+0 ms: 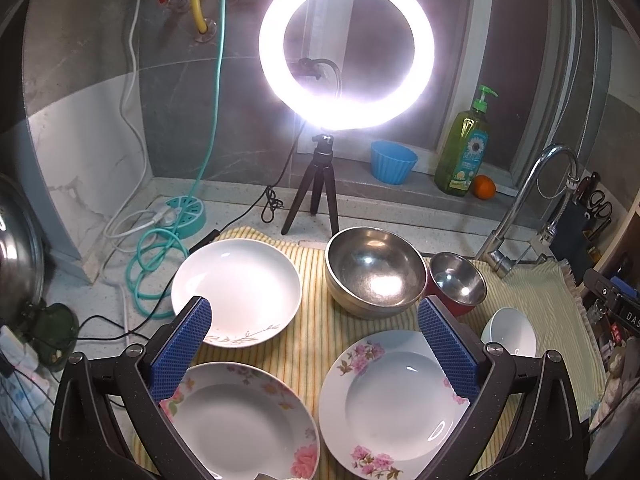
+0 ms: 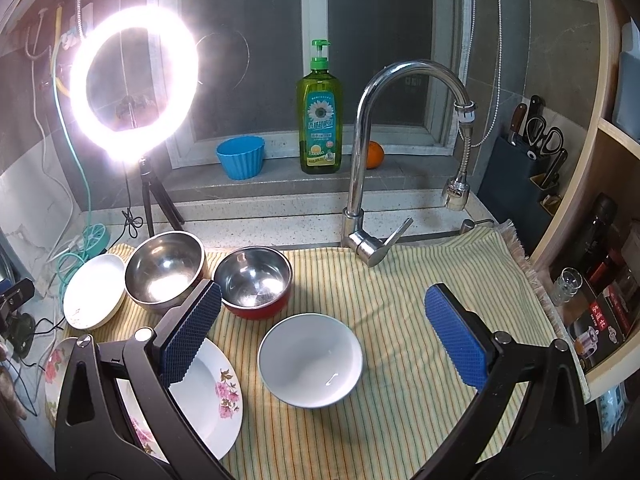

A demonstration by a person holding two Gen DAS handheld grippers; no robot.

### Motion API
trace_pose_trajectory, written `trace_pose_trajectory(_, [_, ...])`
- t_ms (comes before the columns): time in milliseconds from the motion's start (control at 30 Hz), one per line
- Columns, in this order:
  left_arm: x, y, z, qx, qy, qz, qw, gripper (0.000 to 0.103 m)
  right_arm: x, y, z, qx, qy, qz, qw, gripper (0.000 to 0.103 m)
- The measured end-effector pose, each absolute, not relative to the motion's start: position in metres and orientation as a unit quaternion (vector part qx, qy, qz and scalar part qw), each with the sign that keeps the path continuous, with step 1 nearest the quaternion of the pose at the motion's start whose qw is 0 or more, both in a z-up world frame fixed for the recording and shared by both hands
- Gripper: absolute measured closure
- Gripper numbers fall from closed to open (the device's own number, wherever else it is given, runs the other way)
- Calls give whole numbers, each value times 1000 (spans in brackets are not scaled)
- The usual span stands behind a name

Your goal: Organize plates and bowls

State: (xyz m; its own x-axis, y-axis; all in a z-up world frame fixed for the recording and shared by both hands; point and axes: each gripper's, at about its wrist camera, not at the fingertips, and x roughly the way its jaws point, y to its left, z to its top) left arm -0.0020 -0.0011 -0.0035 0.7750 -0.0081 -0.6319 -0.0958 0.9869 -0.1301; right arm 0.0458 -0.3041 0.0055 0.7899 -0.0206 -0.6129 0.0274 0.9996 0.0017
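Six pieces lie spread singly on the striped cloth (image 2: 420,280); nothing is stacked, so I judge sorting is at its start.

Plates: plain white plate (image 1: 236,290) at far left, floral plate (image 1: 240,424) near left, pink-blossom plate (image 1: 394,404) beside it, apart from each other.

Bowls: large steel bowl (image 1: 376,272) touching or just beside the red-walled steel bowl (image 1: 458,284); white ceramic bowl (image 2: 310,360) stands alone, nearer the right side.

Left gripper (image 1: 316,348): jaws spread wide, empty, hovering above the gap between the two flowered plates; pads touch nothing that I can see.

Right gripper (image 2: 324,332): likewise wide open and empty, the white bowl framed between its fingers (height above the bowl cannot be told).

Next move, as a judgement: a rim pinch. Most likely the right takes the white bowl's wall for nesting into a steel bowl, or the left takes one plate's edge to stack it on its neighbour. Glazed rims may slip.
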Motion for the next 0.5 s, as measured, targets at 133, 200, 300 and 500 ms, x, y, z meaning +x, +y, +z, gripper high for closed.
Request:
trace_pose_trajectory(133, [1,-1,-5,-77,338,22,938,1,48,-305,2,7,327,-13,945,0])
trace_pose_trajectory(200, [5,-2,-8,-76,342,21,936,1,49,-305,0,8,328,-12,945,0])
trace_pose_trajectory(300, [8,-2,-12,-80,348,17,934,1,50,-305,-2,7,329,-15,944,0])
trace_pose_trajectory(500, [15,-4,-25,-77,369,5,926,1,50,-305,-8,4,333,-16,943,0])
